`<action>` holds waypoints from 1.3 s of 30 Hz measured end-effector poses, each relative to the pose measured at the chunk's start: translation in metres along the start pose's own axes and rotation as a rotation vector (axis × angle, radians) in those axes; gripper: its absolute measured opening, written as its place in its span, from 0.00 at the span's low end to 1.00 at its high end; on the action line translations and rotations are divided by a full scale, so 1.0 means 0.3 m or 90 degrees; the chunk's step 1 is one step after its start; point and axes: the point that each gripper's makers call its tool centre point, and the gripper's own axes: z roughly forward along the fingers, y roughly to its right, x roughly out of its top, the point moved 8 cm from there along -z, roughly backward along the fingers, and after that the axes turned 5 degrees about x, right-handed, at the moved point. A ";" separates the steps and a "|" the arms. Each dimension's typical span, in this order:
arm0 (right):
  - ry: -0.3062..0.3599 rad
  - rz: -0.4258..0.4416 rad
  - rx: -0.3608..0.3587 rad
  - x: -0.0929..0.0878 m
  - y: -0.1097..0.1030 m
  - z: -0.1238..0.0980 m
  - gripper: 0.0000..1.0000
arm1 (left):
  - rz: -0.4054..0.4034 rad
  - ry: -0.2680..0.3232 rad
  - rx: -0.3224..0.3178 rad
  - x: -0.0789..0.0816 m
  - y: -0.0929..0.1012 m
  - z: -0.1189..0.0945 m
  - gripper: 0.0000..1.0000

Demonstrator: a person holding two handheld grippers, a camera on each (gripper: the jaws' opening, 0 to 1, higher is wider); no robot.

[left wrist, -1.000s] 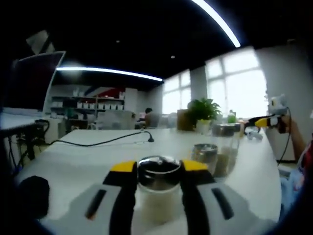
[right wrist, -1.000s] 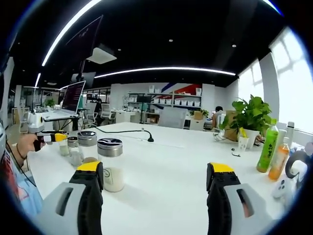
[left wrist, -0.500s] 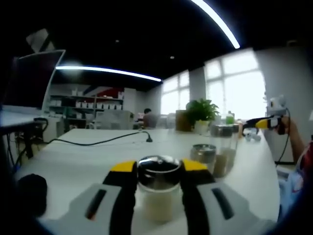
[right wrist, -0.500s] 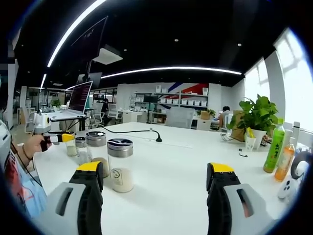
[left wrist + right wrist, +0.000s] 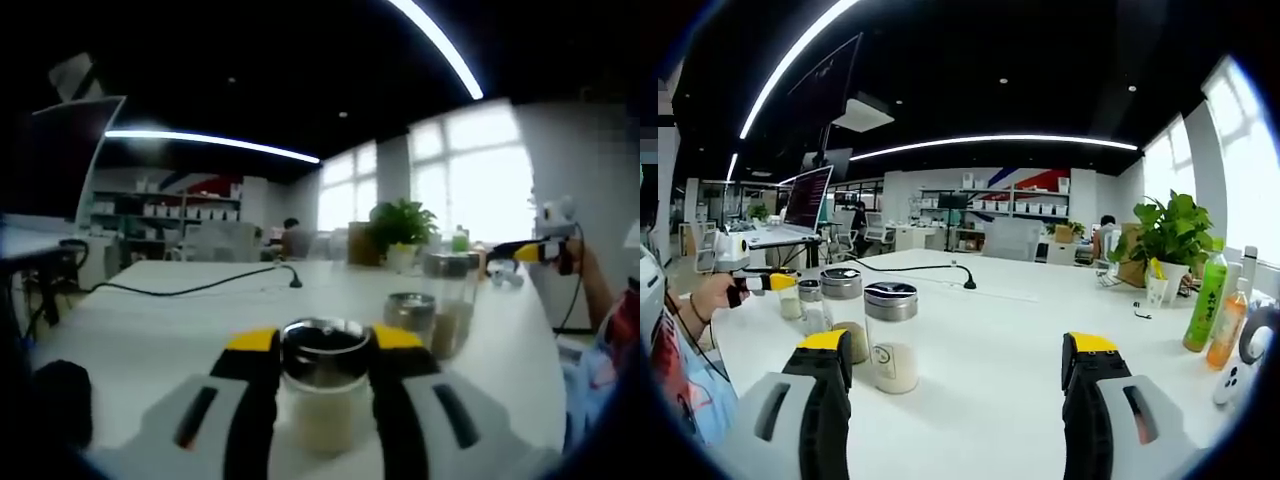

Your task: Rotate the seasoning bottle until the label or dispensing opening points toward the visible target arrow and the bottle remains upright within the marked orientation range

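Left gripper view: blurred, no label or writing legible. Left gripper (image 5: pixel 322 345), yellow-tipped black jaws, closed against both sides of a seasoning bottle (image 5: pixel 323 385) at its shiny metal cap; clear glass body, pale powder inside, standing upright on the white table (image 5: pixel 150 320). Just right and farther off, two more metal-capped jars (image 5: pixel 432 310), the taller part-filled with tan granules. Black cable (image 5: pixel 200 288) snakes across the far tabletop. Potted plant (image 5: pixel 400 228) by the bright windows. At far right a hand holds the right gripper (image 5: pixel 530 250).

Right gripper view: right gripper (image 5: pixel 960 372) jaws spread wide, nothing between them. At left on the smooth white table, three cylindrical glass jars with metal lids clustered; the left gripper reaches in from the left at the farthest, smallest one, which it mostly hides. At right, a green drink bottle (image 5: pixel 1204 303) beside an orange one (image 5: pixel 1228 325), labels too small to read. Leafy plant in a pale pot behind them.
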 end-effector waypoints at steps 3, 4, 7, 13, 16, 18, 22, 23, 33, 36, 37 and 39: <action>0.008 -0.001 0.001 0.003 0.002 -0.001 0.88 | -0.004 0.001 -0.014 -0.001 -0.002 -0.001 0.36; 0.009 -0.004 0.001 0.003 0.003 -0.002 0.88 | -0.002 0.000 -0.020 0.000 -0.002 0.000 0.36; 0.008 -0.012 -0.005 0.003 0.008 -0.006 0.88 | -0.003 -0.005 -0.035 0.001 -0.006 0.001 0.36; 0.024 -0.012 -0.005 0.009 0.008 -0.010 0.87 | -0.001 -0.024 -0.070 0.005 -0.013 0.004 0.36; 0.033 -0.015 -0.009 0.014 0.009 -0.012 0.87 | -0.001 -0.026 -0.080 0.005 -0.015 0.005 0.36; 0.032 -0.022 -0.008 0.014 0.009 -0.014 0.86 | 0.001 -0.024 -0.089 0.004 -0.017 0.006 0.36; 0.028 -0.019 -0.006 0.010 0.011 -0.012 0.86 | 0.001 -0.023 -0.099 0.004 -0.017 0.007 0.36; 0.027 -0.018 -0.006 0.008 0.011 -0.011 0.86 | 0.001 -0.026 -0.102 0.005 -0.017 0.009 0.36; 0.008 -0.011 0.010 -0.014 0.004 0.002 0.86 | 0.005 -0.051 -0.160 0.012 -0.033 0.015 0.36; 0.008 -0.010 0.009 -0.013 0.003 0.001 0.86 | 0.009 -0.064 -0.177 0.016 -0.033 0.017 0.36; 0.010 -0.010 0.009 -0.012 0.002 0.001 0.86 | 0.014 -0.077 -0.183 0.019 -0.033 0.020 0.36; 0.013 -0.006 0.010 -0.011 0.000 0.000 0.86 | 0.028 -0.098 -0.192 0.026 -0.036 0.026 0.36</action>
